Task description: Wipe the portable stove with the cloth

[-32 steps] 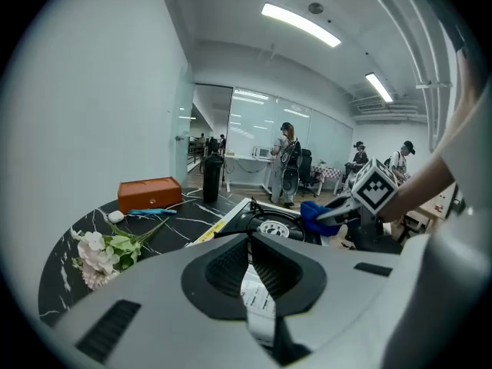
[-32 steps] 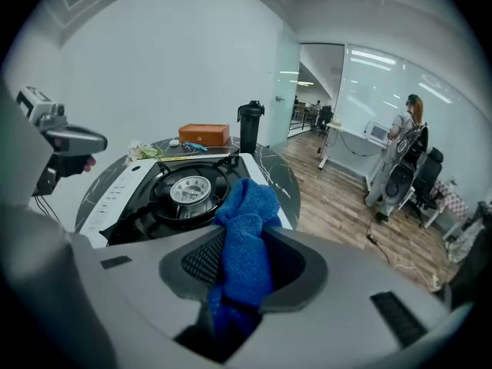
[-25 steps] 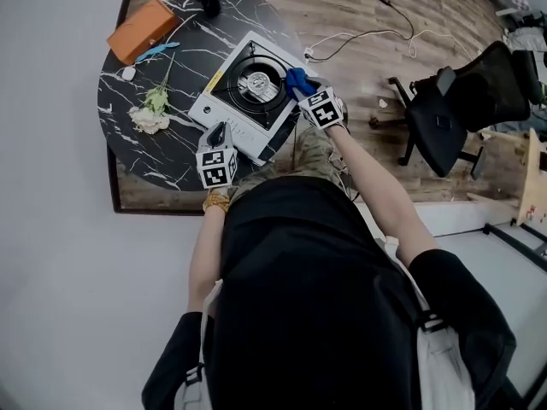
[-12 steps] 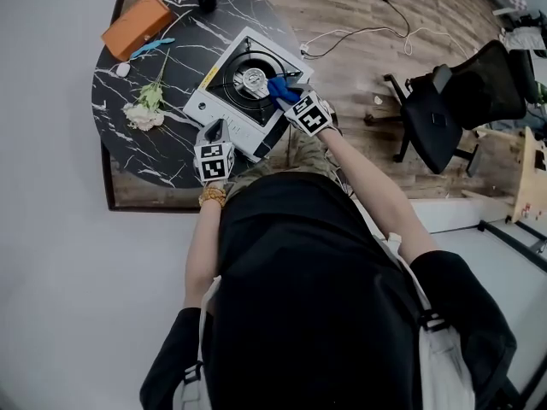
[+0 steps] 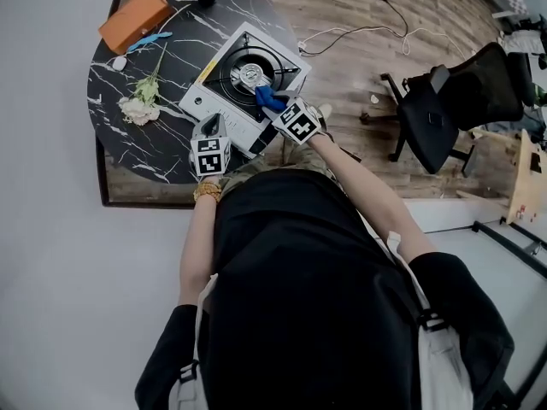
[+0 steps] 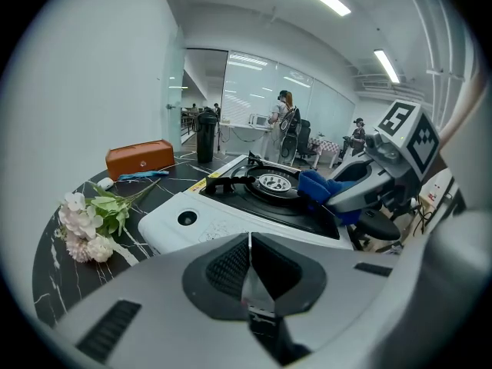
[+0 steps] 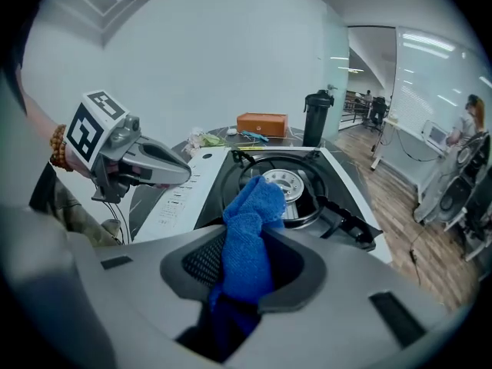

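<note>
the wiping looks under way, not finished. the bunched blue microfibre cloth (image 7: 247, 229) is pinched in the right gripper (image 5: 280, 114), whose jaws are closed on it with the free end sticking out ahead. in the head view that end sits over the black top of the white square portable gas stove (image 5: 198, 99), at its near right side, just beside the round silver burner (image 7: 281, 183). whether the cloth presses on the surface i cannot tell. no dirt or wet streak shows, so how much is already clean cannot be read; i judge that the black pan around the burner and the white control panel may both be left to cover.

the left gripper (image 6: 248, 267) has its 2 jaws pressed together with nothing between them. it hangs at the stove's near edge, tilted down, perhaps to steady the stove, though contact is unclear. the right forearm reaches forward, its gripper angled steeply down toward the burner. the stove stands on the round black marble-patterned table (image 5: 128, 152), well apart from a pale flower sprig (image 5: 137, 105) and an orange box (image 5: 132, 20).
</note>
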Tool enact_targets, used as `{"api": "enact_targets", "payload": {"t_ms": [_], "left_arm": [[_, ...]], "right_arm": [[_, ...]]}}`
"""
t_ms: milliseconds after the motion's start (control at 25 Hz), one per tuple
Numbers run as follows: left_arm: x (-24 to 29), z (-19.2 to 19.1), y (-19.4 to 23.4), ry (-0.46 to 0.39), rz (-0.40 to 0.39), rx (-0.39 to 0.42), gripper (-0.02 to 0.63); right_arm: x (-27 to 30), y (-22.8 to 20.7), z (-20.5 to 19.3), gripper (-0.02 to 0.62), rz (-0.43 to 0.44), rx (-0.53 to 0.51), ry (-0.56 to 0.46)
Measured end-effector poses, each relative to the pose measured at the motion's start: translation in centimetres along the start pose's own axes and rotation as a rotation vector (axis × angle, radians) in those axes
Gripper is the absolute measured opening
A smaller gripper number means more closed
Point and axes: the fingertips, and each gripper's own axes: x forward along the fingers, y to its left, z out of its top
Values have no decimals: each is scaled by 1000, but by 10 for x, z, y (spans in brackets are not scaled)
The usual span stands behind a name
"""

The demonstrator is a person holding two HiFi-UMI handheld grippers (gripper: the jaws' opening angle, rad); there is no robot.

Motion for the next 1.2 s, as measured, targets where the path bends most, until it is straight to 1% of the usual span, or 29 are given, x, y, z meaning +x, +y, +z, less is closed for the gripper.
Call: {"api": "enact_targets", "payload": {"t_ms": [120,240,360,400,520,560,600,640,720,800,840,920,960,1040,1160,1200], "left_arm": [[3,0,-3,13,-2,19,8],[-1,-1,3,38,-1,31,8],[0,3,1,41,13,48,8],[0,6,0,38,19,62,8],[-1,11,1,42,38,86,8],[-1,11,1,45,44,85,8],[0,11,0,48,48,79,8],[1,10,0,52,52,73,8],[1,8,0,66,58,71,8],[0,7,1,79,68,70,8],[-1,6,1,86,73,63,8],[1,5,2,107,80,39,8],[1,5,2,119,83,24,8],[2,4,2,140,89,-13,8],[4,7,1,168,96,-55,8],[5,8,2,181,95,-65,8]], "right_arm": [[1,3,-1,106,33,32,-17],[4,15,3,106,80,77,-41],[-2,19,0,106,130,129,-59],[-4,20,0,107,165,153,-66],[-20,23,5,107,311,212,-123],[-29,17,9,109,332,215,-154],[-39,5,14,110,324,208,-186],[-47,-13,20,110,293,195,-215],[-60,-56,30,110,197,161,-244],[-63,-100,34,110,117,104,-220],[-60,-118,34,110,95,69,-190],[-50,-146,31,110,84,2,-115],[-42,-154,29,110,95,-21,-78],[-27,-159,24,110,141,-53,-7],[-4,-150,14,110,220,-113,88],[2,-147,14,109,236,-115,107]]}}
